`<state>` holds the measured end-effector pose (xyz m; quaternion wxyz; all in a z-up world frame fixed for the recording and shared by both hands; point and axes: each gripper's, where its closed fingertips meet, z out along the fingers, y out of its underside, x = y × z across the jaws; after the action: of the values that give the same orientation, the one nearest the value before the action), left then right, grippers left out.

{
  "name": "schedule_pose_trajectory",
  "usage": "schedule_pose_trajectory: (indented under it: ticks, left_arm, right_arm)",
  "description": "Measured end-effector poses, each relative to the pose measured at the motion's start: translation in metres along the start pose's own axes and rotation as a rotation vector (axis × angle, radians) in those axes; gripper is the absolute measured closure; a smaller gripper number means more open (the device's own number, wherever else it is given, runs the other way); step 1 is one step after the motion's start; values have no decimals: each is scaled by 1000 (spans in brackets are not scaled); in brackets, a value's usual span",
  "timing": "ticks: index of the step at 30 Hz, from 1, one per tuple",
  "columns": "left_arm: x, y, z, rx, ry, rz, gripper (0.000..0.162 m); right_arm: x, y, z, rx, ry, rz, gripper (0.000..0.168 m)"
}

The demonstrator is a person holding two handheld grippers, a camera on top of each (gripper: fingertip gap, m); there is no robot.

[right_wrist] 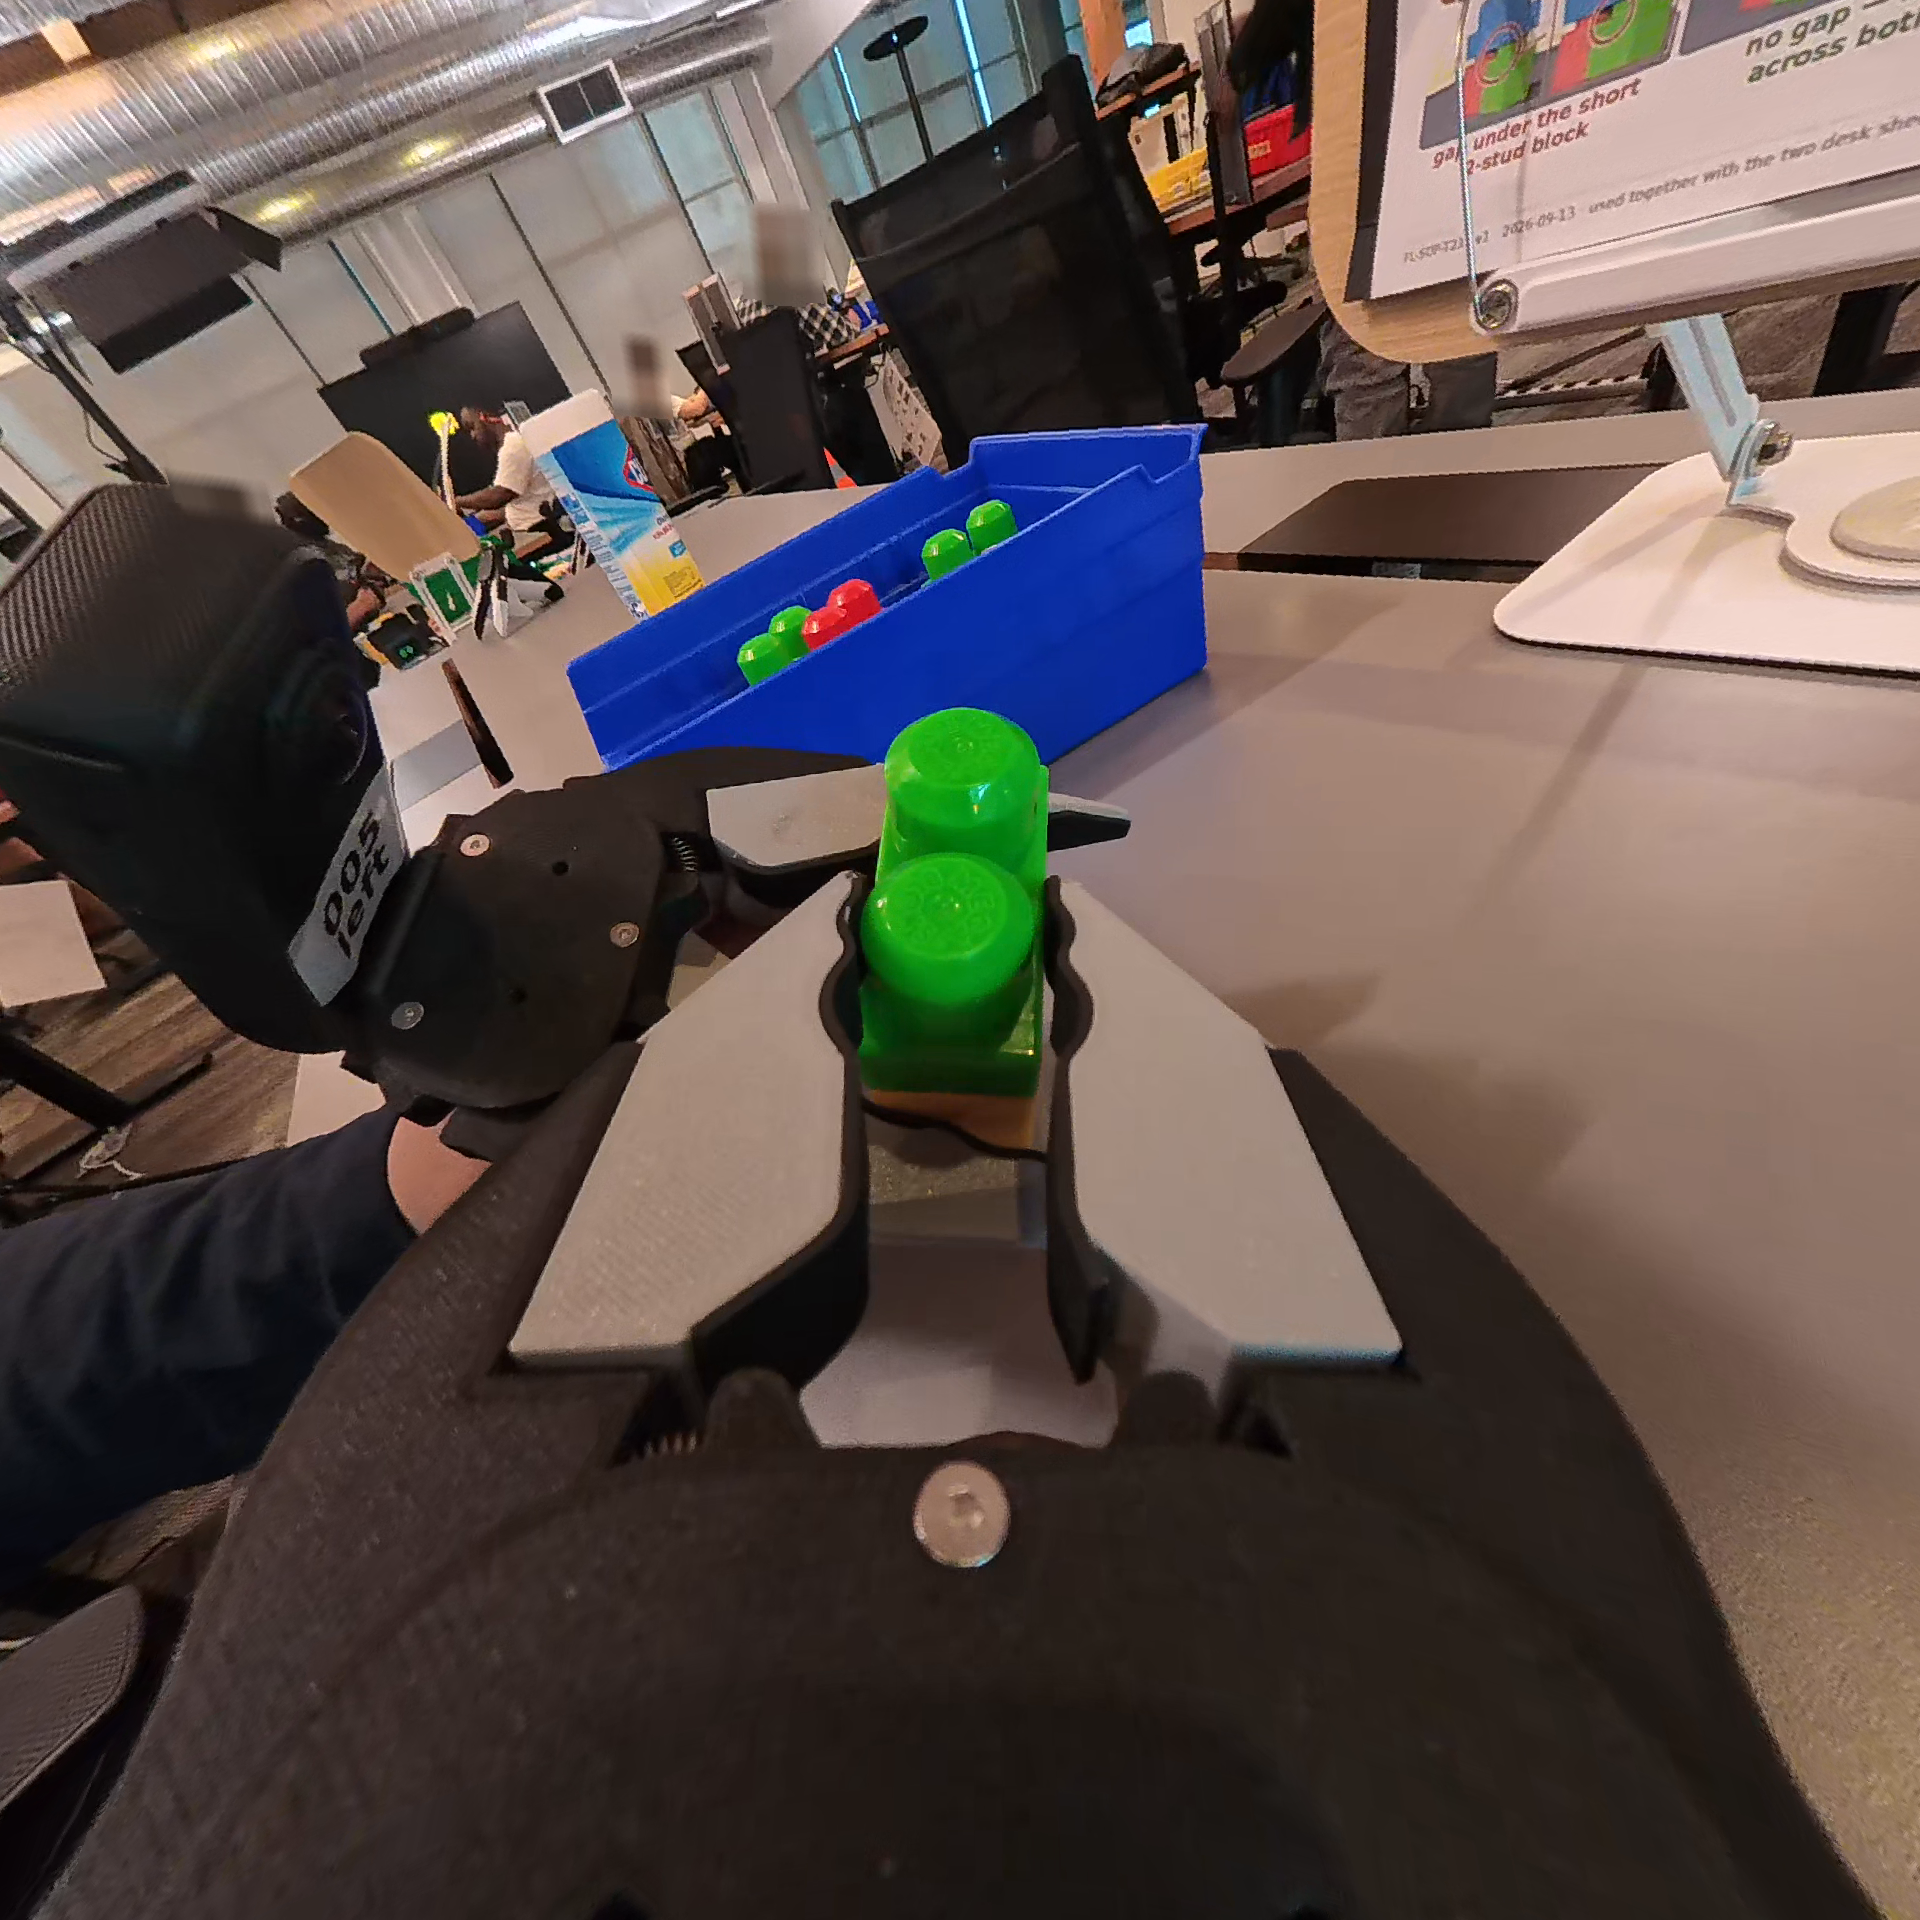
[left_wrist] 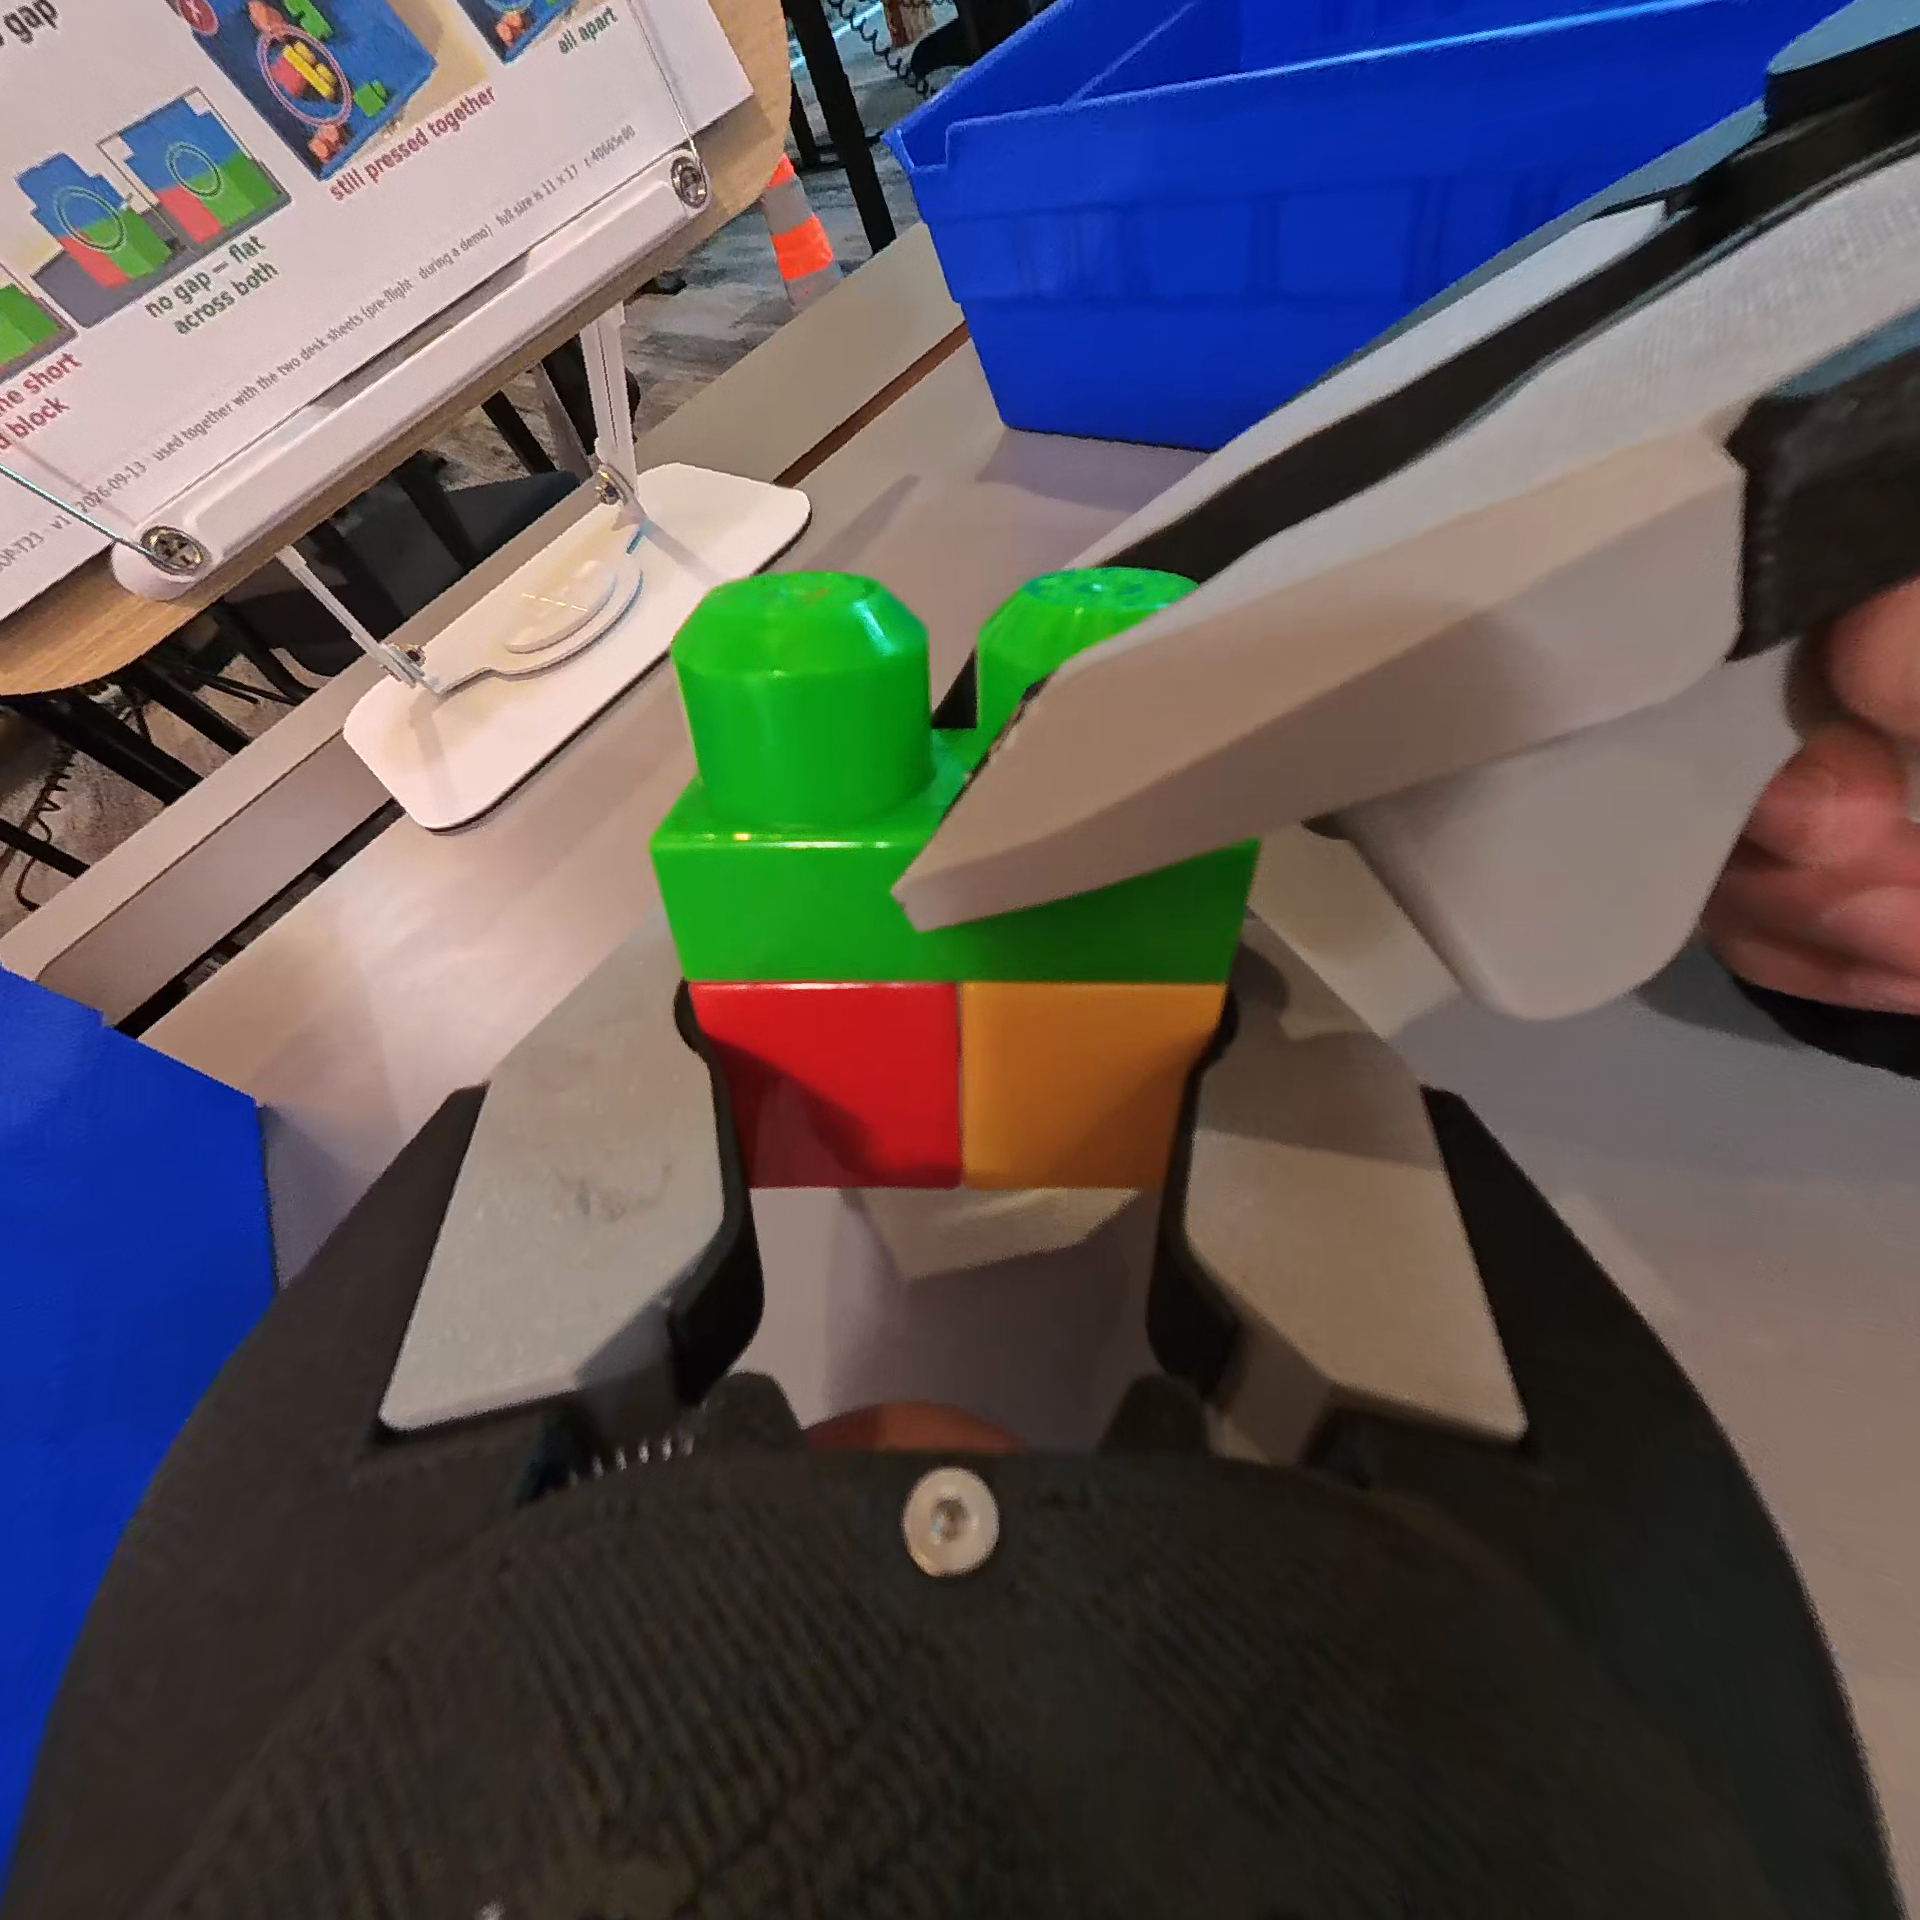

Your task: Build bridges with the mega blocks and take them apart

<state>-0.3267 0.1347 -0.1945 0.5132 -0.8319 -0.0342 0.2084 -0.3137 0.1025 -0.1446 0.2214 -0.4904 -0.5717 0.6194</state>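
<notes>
A small bridge stands on the grey table: a green two-stud block (left_wrist: 831,914) lies across a red block (left_wrist: 842,1081) and an orange block (left_wrist: 1081,1081). My left gripper (left_wrist: 961,1049) is shut on the red and orange pair from both sides. My right gripper (right_wrist: 951,966) is shut on the green block (right_wrist: 951,935) around its studs; in the left wrist view its grey finger (left_wrist: 1195,790) reaches in from the right over the green block. The left gripper (right_wrist: 520,935) also shows in the right wrist view, left of the blocks. A strip of the orange block (right_wrist: 956,1117) shows under the green.
A blue bin (right_wrist: 1039,644) with several green and red blocks stands behind; it shows at top right of the left wrist view (left_wrist: 1247,260). A white stand (left_wrist: 582,665) holds an instruction sheet (left_wrist: 260,208). Another blue bin edge (left_wrist: 104,1247) is at left. A sleeved arm (right_wrist: 156,1299) is at lower left. About 5 cm separates my left fingertips from my right.
</notes>
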Motion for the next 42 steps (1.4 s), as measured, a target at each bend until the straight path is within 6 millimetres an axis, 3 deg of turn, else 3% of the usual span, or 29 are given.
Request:
schedule_pose_trajectory:
  ticks: [17, 26, 42]
  left_arm:
    - [-11, -5, -4, 54, -66, 79, 66]
    - [-9, -1, -2, 29, -57, 95, 70]
    - [-3, -11, -7, 93, -12, 86, 72]
  right_arm:
    - [-5, -5, -4, 16, -14, -5, 138]
    - [-2, 0, -1, -14, -12, -8, 138]
    - [-4, 0, -2, -28, -25, -11, 138]
